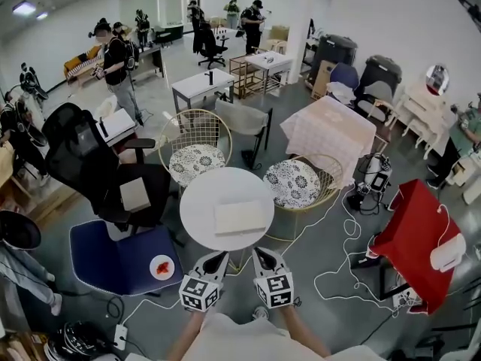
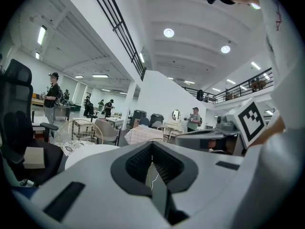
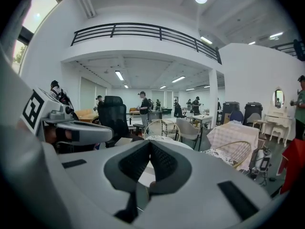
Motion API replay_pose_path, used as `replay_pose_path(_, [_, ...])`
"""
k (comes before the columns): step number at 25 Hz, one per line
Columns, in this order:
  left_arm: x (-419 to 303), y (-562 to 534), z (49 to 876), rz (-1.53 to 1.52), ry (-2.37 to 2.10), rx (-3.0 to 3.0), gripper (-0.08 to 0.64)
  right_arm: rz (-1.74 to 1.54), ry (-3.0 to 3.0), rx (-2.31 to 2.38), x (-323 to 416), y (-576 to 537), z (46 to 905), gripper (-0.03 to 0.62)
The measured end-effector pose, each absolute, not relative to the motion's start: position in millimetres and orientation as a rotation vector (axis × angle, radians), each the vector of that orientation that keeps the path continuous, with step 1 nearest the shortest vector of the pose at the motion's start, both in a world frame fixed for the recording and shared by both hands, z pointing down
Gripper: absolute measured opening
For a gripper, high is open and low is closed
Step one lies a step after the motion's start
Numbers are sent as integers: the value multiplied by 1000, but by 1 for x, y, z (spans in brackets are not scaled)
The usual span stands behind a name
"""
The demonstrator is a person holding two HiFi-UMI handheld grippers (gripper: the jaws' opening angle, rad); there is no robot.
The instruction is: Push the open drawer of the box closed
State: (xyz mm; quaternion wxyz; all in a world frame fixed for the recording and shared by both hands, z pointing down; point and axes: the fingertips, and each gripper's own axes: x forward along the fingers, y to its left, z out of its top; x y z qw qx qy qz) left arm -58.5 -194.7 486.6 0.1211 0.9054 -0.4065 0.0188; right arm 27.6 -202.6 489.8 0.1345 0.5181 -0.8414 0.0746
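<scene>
A round white table (image 1: 197,201) stands at the centre of the head view, with a flat white box (image 1: 240,218) lying just right of its middle. The left gripper (image 1: 218,256) hangs at the table's 7 o'clock edge and the right gripper (image 1: 259,253) at 5 o'clock, both apart from the box. Each gripper's jaws are pressed together with nothing between them. A blue chair (image 1: 120,258) sits at the table's 8 o'clock.

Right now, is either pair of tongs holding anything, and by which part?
Nothing is held. The left tongs and right tongs are both shut and empty, short of the white box on the round table.
</scene>
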Motion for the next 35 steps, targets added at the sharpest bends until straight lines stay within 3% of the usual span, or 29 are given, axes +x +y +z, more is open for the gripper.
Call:
replay_pose_path(14, [-71, -138, 494, 57, -1133, 2662, 12, 221, -2428, 1557, 0, -140, 491, 15])
replay_pose_path(35, [-20, -21, 501, 66, -1210, 2621, 12, 239, -2480, 1527, 46, -29, 498, 15])
